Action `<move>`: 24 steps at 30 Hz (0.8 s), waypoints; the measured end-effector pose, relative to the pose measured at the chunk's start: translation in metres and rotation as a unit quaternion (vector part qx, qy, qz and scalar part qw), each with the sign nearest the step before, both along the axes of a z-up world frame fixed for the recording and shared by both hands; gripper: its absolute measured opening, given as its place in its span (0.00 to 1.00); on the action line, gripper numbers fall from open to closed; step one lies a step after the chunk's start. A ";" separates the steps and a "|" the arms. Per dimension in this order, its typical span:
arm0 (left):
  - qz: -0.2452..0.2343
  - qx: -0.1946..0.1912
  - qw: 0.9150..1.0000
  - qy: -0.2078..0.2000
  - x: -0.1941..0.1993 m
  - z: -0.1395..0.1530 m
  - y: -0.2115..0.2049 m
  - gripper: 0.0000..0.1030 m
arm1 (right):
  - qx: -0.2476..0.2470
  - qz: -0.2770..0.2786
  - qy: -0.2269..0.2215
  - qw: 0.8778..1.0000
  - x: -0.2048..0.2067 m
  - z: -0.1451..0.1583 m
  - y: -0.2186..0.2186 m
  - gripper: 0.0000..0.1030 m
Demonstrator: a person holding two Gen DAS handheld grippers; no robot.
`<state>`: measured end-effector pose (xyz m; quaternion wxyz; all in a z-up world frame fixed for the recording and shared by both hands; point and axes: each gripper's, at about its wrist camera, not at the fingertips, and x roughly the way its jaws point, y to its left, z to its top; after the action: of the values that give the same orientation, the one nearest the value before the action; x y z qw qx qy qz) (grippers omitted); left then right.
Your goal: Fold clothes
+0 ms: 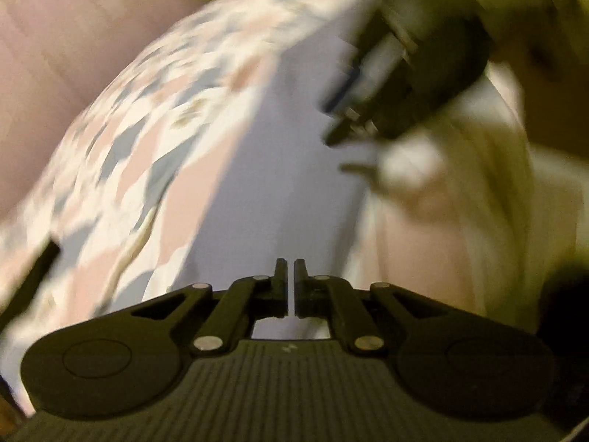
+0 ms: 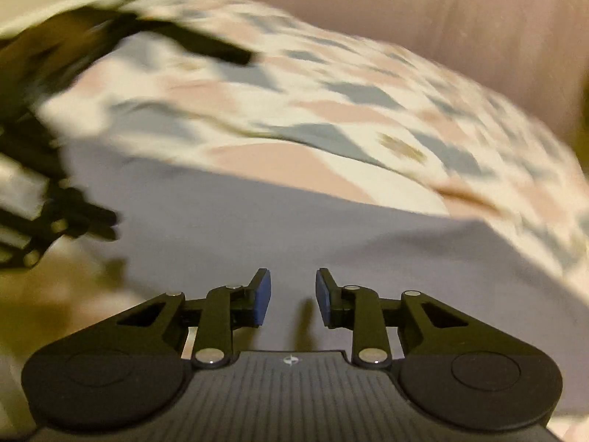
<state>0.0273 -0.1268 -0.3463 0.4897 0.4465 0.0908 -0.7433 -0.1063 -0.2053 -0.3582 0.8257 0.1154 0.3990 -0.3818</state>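
A plain lavender garment lies flat on a patterned bed cover. My left gripper hovers over the garment with its jaws together, and I see nothing pinched between them. The right wrist view shows the same lavender garment, with my right gripper open just above it, blue pads apart and empty. Each gripper appears blurred in the other's view: the right gripper at the upper right, the left gripper at the garment's left edge.
The bed cover has pink, grey-blue and cream shapes and spreads beyond the garment. A pink surface rises behind the bed. Blurred cream fabric sits at the right of the left wrist view.
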 end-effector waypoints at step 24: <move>0.233 0.136 0.963 -0.008 0.041 -0.023 0.000 0.15 | 0.107 -0.213 0.003 0.971 -0.061 -0.009 0.037 0.60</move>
<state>0.0679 -0.1267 -0.3696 0.5845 0.4812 0.2886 -0.5861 -0.1669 -0.1679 -0.3672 0.7069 0.2844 0.4066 -0.5040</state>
